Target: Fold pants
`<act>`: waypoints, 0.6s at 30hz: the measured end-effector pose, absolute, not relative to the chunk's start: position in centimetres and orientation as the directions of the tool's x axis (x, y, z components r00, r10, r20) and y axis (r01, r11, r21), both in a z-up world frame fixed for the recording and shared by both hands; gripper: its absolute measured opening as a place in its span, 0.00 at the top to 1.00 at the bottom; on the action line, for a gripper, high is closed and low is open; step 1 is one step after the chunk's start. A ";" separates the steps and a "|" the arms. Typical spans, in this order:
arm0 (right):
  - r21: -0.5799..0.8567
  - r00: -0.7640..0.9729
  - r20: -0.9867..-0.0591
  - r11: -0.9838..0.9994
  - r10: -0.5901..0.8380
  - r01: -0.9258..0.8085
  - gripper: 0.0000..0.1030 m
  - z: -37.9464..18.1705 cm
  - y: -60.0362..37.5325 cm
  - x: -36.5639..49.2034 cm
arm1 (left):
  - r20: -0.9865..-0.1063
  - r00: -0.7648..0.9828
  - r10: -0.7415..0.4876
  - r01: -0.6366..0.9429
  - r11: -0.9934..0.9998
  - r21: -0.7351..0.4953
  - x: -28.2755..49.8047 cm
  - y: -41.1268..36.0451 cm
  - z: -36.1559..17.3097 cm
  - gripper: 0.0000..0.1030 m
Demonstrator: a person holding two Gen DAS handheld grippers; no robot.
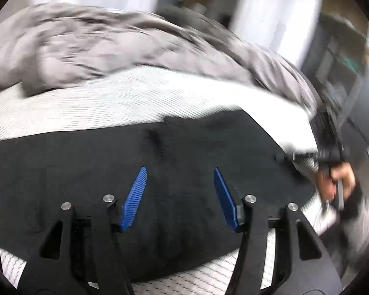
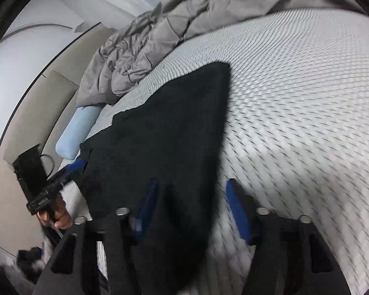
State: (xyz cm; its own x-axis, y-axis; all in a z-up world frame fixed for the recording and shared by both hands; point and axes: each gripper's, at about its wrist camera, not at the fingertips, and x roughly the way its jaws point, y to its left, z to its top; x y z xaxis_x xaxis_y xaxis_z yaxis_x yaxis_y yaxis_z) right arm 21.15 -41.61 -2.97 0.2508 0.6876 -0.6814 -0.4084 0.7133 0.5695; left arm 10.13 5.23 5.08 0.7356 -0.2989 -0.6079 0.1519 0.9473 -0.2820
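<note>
Black pants (image 2: pixel 164 147) on mattress (image 2: pixel 295 98), no legible writing

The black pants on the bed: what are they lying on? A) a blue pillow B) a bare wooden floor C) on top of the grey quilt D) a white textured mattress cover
D: the black pants are spread on the white textured mattress cover; the crumpled grey quilt sits behind them and the light blue pillow lies off beside their edge.
</note>
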 end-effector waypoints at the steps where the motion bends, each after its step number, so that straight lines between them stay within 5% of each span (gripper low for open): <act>1: 0.572 0.245 -0.686 0.716 0.685 -0.400 0.70 -3.4 -40.8 21.7 | -0.607 0.741 -0.286 0.122 0.947 -0.297 10.2 6.1 5.0 0.48; 3: 0.567 0.239 -0.701 0.728 0.672 -0.386 0.83 -3.1 -39.2 23.5 | -0.619 0.751 -0.230 0.035 0.950 -0.311 10.3 8.0 4.8 0.48; 6: 0.491 0.326 -0.684 0.742 0.653 -0.456 0.86 0.5 -38.9 22.9 | -0.657 0.744 -0.121 -0.082 0.959 -0.270 9.9 9.8 4.5 0.48; 8: 0.381 0.353 -0.741 0.790 0.571 -0.480 0.78 1.0 -38.6 23.2 | -0.677 0.730 -0.091 -0.134 0.953 -0.272 9.1 11.1 4.2 0.48; 9: 0.289 0.365 -0.792 0.828 0.489 -0.481 0.57 0.4 -38.2 23.6 | -0.682 0.727 -0.077 -0.156 0.949 -0.273 8.7 11.7 4.2 0.48; 10: 0.215 0.370 -0.834 0.858 0.410 -0.467 0.48 -0.5 -38.2 24.0 | -0.687 0.724 -0.056 -0.185 0.945 -0.271 8.2 12.3 4.2 0.48; 13: 0.196 0.438 -0.807 0.879 0.396 -0.435 0.48 0.8 -39.5 22.8 | -0.677 0.736 -0.005 -0.257 0.923 -0.285 5.2 15.1 4.6 0.47; 15: 0.157 0.514 -0.764 0.885 0.390 -0.438 0.48 2.8 -40.2 21.2 | -0.677 0.735 0.031 -0.304 0.908 -0.288 3.6 16.7 4.8 0.39; 18: 0.199 0.563 -0.686 0.863 0.461 -0.464 0.31 4.7 -41.2 19.2 | -0.677 0.728 0.106 -0.416 0.854 -0.314 1.0 20.1 4.8 0.26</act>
